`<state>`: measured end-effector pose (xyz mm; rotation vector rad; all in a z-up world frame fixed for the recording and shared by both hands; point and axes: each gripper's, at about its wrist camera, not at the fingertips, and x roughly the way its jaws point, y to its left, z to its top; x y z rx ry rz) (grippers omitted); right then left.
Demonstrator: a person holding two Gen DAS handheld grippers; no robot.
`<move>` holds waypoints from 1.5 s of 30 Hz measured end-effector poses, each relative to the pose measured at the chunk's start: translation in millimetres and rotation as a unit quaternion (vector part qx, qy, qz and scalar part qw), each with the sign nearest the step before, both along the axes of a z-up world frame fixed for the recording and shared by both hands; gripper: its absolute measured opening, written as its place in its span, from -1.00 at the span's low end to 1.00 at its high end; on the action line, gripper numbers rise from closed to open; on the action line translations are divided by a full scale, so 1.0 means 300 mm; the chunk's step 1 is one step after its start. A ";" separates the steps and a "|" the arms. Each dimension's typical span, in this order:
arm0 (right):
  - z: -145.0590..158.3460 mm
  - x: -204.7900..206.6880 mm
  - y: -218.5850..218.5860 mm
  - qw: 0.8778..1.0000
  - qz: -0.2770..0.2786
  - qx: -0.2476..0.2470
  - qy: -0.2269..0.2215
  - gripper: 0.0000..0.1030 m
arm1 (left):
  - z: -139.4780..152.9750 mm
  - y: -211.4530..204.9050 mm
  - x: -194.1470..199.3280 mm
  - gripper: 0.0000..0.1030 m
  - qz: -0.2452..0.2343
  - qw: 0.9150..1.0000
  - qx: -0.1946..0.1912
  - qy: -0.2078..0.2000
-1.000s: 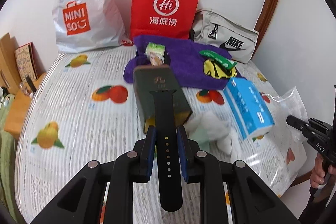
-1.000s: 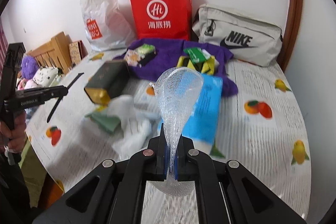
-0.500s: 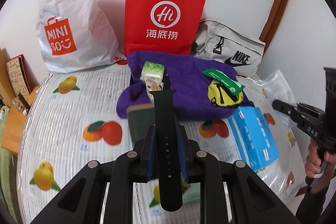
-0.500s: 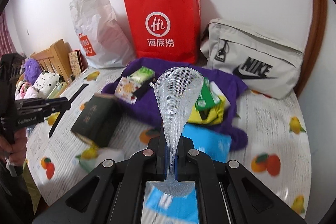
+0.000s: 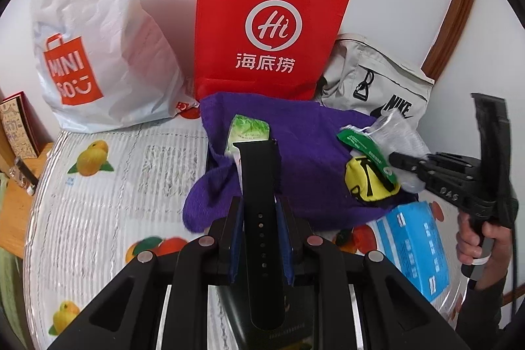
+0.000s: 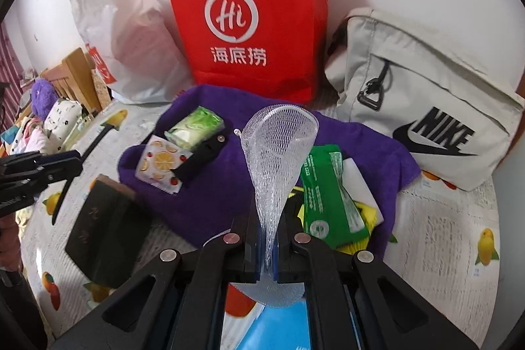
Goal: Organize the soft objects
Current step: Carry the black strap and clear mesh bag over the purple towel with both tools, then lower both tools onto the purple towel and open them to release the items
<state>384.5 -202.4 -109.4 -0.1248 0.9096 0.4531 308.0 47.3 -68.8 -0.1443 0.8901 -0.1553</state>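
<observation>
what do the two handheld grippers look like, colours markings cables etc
Both are matte black plastic: two angular arms with triangular cut-outs, round silver pivot pins, and narrow fingers faced with blue pads. That holds for the left gripper and the right gripper. Seen from the left wrist view, the right one shows pale raised lettering on its side, a pistol-style handle and a thin black cable. The hand holding it wears a dark sleeve.

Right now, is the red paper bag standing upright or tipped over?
Upright. The red paper bag stands on its base against the wall, handles pointing up, behind the purple towel.
</observation>
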 end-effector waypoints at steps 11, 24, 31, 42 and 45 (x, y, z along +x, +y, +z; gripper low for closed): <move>-0.154 0.111 0.024 0.998 0.011 -0.026 0.056 -0.64 | -0.053 -0.041 0.104 -0.62 -0.017 1.000 -0.007 0.020; -0.106 0.104 -0.013 0.999 0.003 -0.030 0.015 0.39 | -0.093 -0.089 0.162 -0.62 -0.031 0.999 -0.008 0.035; -0.046 0.099 -0.074 0.999 -0.015 -0.033 -0.007 0.39 | -0.118 -0.153 0.225 -0.62 -0.045 0.998 -0.006 0.050; 0.059 0.055 -0.124 0.998 -0.017 -0.024 -0.054 0.40 | -0.161 -0.239 0.383 -0.61 -0.047 0.996 -0.005 0.070; 0.065 0.048 -0.137 0.998 -0.020 -0.025 -0.056 0.40 | -0.185 -0.261 0.419 -0.61 -0.046 0.996 0.009 0.077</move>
